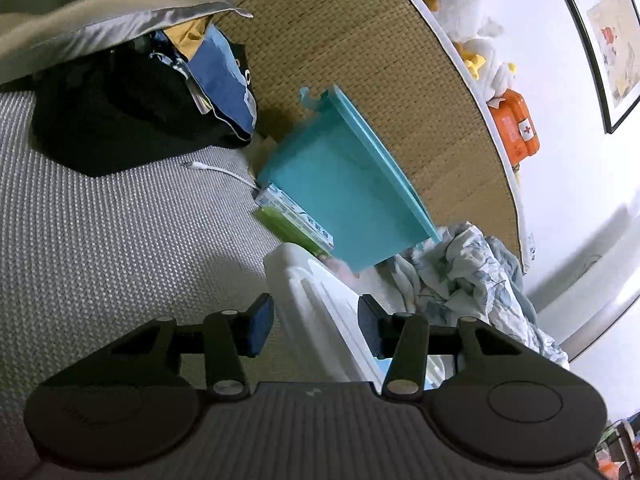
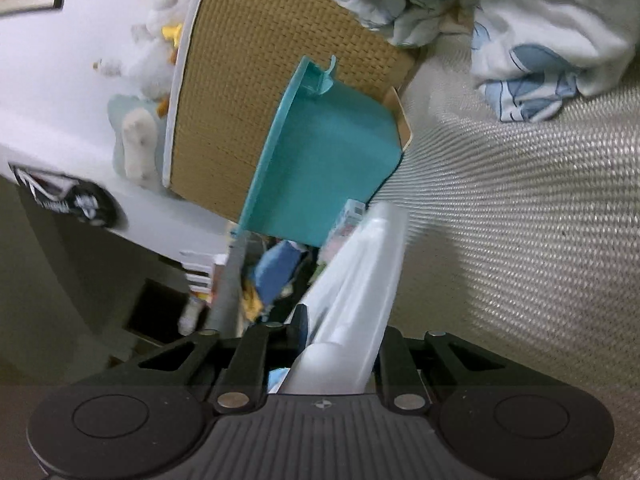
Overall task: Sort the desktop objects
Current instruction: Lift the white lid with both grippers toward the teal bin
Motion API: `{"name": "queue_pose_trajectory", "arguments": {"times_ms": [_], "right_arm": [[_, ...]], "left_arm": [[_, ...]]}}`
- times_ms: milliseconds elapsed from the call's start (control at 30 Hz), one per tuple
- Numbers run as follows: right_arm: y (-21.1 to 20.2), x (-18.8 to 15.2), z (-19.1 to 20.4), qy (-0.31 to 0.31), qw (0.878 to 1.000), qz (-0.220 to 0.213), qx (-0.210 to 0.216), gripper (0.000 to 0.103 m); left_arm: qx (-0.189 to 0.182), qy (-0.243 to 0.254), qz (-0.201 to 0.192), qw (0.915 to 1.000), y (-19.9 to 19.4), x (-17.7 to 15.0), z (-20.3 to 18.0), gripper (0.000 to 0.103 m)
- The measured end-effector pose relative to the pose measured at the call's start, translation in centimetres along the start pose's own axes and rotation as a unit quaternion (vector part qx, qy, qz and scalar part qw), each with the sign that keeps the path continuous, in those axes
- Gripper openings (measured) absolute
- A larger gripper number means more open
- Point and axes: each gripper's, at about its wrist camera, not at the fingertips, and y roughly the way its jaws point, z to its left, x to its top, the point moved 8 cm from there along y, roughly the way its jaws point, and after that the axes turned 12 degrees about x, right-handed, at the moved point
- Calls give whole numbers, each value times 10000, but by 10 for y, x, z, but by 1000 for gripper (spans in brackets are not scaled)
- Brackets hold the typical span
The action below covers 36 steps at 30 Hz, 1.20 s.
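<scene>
Left wrist view showed the left gripper (image 1: 310, 326) with its jaws spread on either side of a white plastic bin (image 1: 320, 312), the blue pads not clearly touching its wall. Beyond it at 12 o'clock a teal bin (image 1: 340, 196) stood tipped against the woven headboard (image 1: 360, 60), probably leaning there for support. A green-and-white box (image 1: 296, 220) lay at the teal bin's base toward 9 o'clock, beside a white cable (image 1: 220, 170). In the right wrist view, the right gripper (image 2: 340, 332) pinched the white bin's rim, likely to steady or carry it with two tools. A patterned quilt (image 2: 500, 20) sat at 1 o'clock on the mattress (image 2: 520, 220).
</scene>
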Motion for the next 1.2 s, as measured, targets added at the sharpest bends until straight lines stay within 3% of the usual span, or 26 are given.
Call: {"name": "queue_pose_trajectory", "arguments": {"times_ms": [367, 667, 933, 1200], "right_arm": [[4, 1, 16, -534, 9986, 35, 39, 19], [5, 6, 18, -510, 9987, 24, 35, 19], [16, 20, 33, -683, 9975, 65, 170, 19], [36, 57, 54, -846, 9957, -28, 389, 19]], "left_arm": [[35, 338, -128, 9993, -9, 4, -8, 50], [52, 431, -182, 9989, -10, 11, -16, 50], [55, 493, -207, 9986, -4, 35, -31, 50], [-102, 665, -387, 9970, 13, 81, -66, 50]]}}
